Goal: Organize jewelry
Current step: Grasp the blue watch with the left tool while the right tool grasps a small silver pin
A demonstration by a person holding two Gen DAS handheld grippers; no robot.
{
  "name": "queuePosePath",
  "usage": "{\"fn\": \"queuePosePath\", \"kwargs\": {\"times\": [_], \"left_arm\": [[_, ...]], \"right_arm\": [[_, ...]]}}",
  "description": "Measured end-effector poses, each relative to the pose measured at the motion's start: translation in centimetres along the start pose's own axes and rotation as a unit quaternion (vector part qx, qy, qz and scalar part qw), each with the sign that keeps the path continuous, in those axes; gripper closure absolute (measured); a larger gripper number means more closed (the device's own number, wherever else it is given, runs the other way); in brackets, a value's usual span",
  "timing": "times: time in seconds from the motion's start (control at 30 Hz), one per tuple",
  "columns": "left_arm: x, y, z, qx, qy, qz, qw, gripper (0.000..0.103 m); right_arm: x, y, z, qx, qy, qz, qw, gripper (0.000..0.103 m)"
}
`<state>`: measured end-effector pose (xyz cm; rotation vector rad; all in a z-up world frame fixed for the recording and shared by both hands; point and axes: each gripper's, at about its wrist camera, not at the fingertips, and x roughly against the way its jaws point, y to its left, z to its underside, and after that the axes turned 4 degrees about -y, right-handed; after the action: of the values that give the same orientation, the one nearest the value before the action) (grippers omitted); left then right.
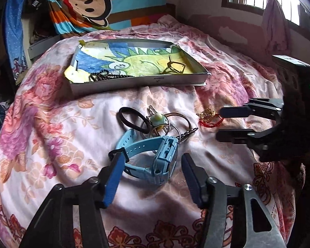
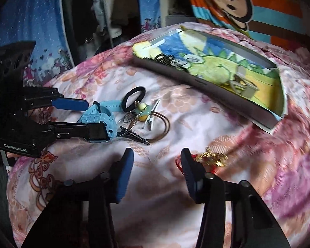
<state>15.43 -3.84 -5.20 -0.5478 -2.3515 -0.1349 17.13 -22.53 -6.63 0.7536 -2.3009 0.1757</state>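
Pick-up step: left gripper (image 1: 150, 161) has jaws spread either side of the blue watch (image 1: 152, 157) on the bedspread (image 1: 51, 124), not yet pinching. Right gripper (image 2: 157, 155), jaws spread, sits by the gold charm (image 2: 213, 158), probably just touching. Next: close, lift, carry to tray (image 1: 138, 80).

— Any writing you can read?

— One bit, in the right wrist view: pale lettering on the black body of the left gripper (image 2: 87, 116), which looks like "GenRobot.AI", though the letters are soft.

— And the shallow grey cardboard box (image 1: 138, 81) with the crayon dinosaur drawing inside, near the bed's far edge?

— A small dark mark sits on its near wall, too tiny to read in either view.
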Motion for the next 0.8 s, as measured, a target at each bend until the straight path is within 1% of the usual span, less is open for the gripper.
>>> {"fn": "queuePosePath", "kwargs": {"times": [0.03,0.13,0.23,0.3,0.43,0.5,0.6,0.63,0.67,0.8], "left_arm": [[-0.1,0.0,0.0,-0.002,0.002,0.003,1.0,0.054],[-0.3,-0.2,-0.1,-0.012,0.003,0.003,0.9999,0.054],[-0.5,-0.2,-0.2,-0.01,0.003,0.008,0.9999,0.055],[-0.7,-0.3,-0.3,-0.012,0.005,0.008,0.9999,0.056],[-0.8,-0.3,-0.2,-0.012,0.008,0.008,0.9999,0.066],[-0.8,-0.2,-0.2,-0.008,0.009,0.012,0.9998,0.069],[-0.8,-0.3,-0.2,-0.005,0.012,0.024,0.9996,0.076],[-0.8,-0.3,-0.1,-0.003,0.014,0.03,0.9995,0.081],[-0.7,-0.4,0.0,-0.003,0.017,0.036,0.9992,0.082],[-0.5,-0.6,0.1,-0.003,0.019,0.037,0.9991,0.084]], "right_arm": [[-0.4,0.1,-0.2,0.005,0.005,-0.004,1.0,0.066],[-1.2,0.5,-0.4,0.018,0.01,-0.013,1.0,0.067],[-1.8,1.0,-0.7,0.03,0.01,-0.019,0.999,0.068],[-2.1,1.3,-0.9,0.036,0.009,-0.022,0.999,0.08],[-2.2,1.8,-0.9,0.047,0.005,-0.025,0.999,0.089],[-2.0,2.0,-0.9,0.053,0.002,-0.024,0.998,0.094],[-1.9,2.3,-0.9,0.061,0.003,-0.019,0.998,0.096],[-1.9,2.4,-0.9,0.063,0.006,-0.016,0.998,0.096],[-1.9,2.5,-0.9,0.063,0.01,-0.015,0.998,0.098],[-1.6,2.5,-0.9,0.052,0.019,-0.01,0.998,0.1]]}}
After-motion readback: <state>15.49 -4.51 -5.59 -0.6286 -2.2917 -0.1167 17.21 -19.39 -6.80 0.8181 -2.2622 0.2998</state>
